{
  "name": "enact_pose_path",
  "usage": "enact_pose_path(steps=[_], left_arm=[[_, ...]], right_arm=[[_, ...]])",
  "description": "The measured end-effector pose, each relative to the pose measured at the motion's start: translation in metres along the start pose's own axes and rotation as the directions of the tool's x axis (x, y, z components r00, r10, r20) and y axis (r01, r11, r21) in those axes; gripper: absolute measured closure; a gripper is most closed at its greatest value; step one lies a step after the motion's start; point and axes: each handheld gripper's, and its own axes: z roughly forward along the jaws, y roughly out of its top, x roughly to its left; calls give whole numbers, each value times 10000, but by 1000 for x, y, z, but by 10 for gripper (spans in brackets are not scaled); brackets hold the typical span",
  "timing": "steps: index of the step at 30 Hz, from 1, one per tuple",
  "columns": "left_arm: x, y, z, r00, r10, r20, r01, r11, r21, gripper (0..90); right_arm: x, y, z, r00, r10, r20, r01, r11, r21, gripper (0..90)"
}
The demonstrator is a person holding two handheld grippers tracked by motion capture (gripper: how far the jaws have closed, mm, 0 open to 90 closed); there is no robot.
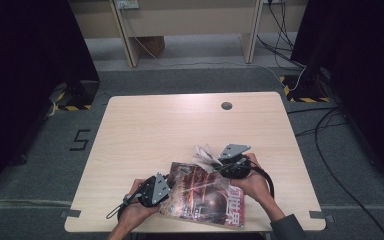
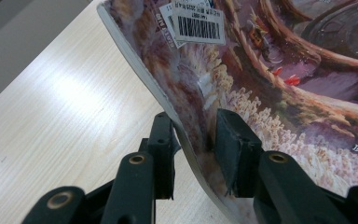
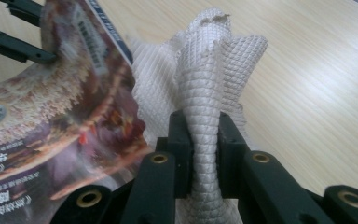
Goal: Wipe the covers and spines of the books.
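A pale wooden table is seen from above, with both forearms brought in over its near edge. A magazine with a dark illustrated cover is held at the near middle of the table, its left edge lifted and bowed. The left hand is wrapped around the left gripper, whose jaws are closed on the magazine's curved edge, one pad on each face. The right hand is curled around the right gripper, angled toward the table's middle. A bunched white textured cloth is pinched between its nearly closed jaws, just beyond the magazine's far corner.
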Motion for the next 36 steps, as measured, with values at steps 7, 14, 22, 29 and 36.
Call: enact_pose_path(steps=[7,14,22,29,36], left_arm=[[0,0,0,10000,22,-7,-22,10000,22,678],[0,1,-1,10000,65,-7,-65,10000,47,678],[0,0,0,10000,-9,-7,9,10000,18,678],[0,0,0,10000,-18,-6,18,10000,8,678],[0,1,-1,10000,18,-10,-18,10000,20,678]], right_arm=[[-22,-12,-23,9971,480,591,-469,9987,-204,800],[-46,-31,-46,9856,1100,1282,-1068,9938,-318,799],[-72,-57,-58,9612,1684,2185,-1746,9846,94,798],[-82,-75,-59,9500,1749,2586,-1972,9784,625,797],[-85,-92,-50,9488,1655,2689,-2146,9627,1647,791]])
